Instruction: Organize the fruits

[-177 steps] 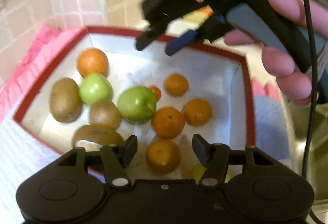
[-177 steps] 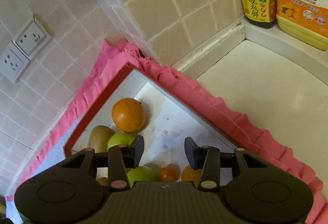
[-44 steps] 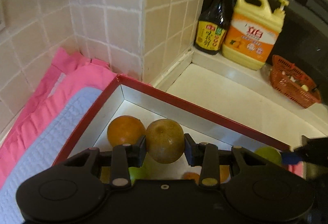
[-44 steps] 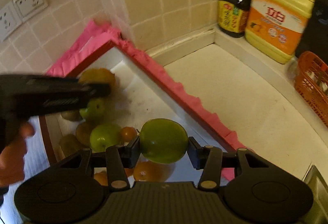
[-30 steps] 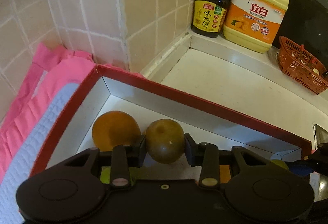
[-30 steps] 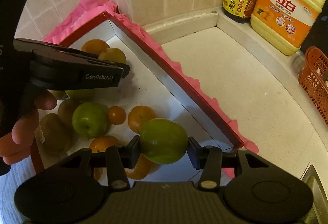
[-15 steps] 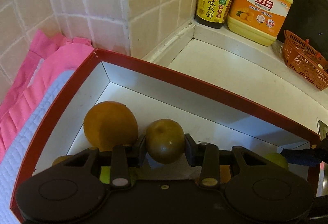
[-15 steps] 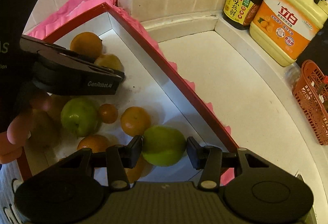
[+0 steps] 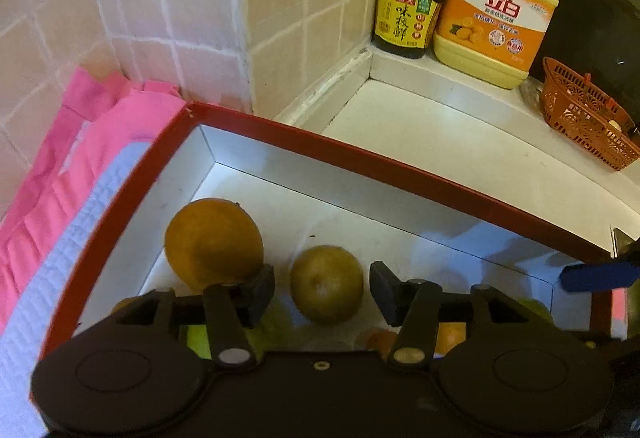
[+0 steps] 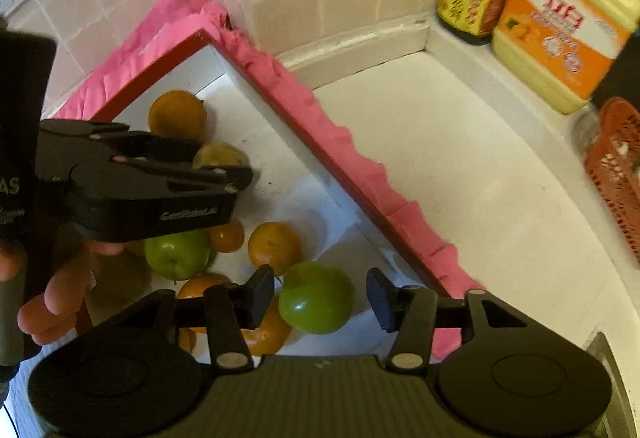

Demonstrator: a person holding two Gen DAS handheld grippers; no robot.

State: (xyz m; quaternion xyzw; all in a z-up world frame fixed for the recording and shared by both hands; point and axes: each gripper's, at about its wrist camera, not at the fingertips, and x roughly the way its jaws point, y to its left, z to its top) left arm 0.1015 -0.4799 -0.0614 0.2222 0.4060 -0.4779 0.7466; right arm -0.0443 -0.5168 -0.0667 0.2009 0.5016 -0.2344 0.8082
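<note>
Setting: tiled kitchen corner; white worktop (image 9: 460,141) carried a red-rimmed box (image 9: 360,157) on a pink cloth (image 9: 100,117), with a sauce bottle (image 9: 408,1) and a detergent jug (image 9: 500,5) at the back.
Left hand-held gripper (image 9: 322,290): jaws had just been opening and stood apart, clear of the kiwi (image 9: 326,282) between them; the kiwi sat on the box floor just beside a large orange (image 9: 214,242) in the far corner.
Right hand-held gripper (image 10: 320,298): jaws had just been opening too, pads off the green apple (image 10: 316,298), which rested near the box's right wall among small oranges (image 10: 274,246).
Other fruit: a second apple (image 10: 176,254) lay further left; brown shapes beyond it were probably more kiwis, though the left tool hid them.
Step in hand: release after placing.
Doing it well: spread both jaws fully, then lift straight up so no pad nudges the round fruit into a roll.
</note>
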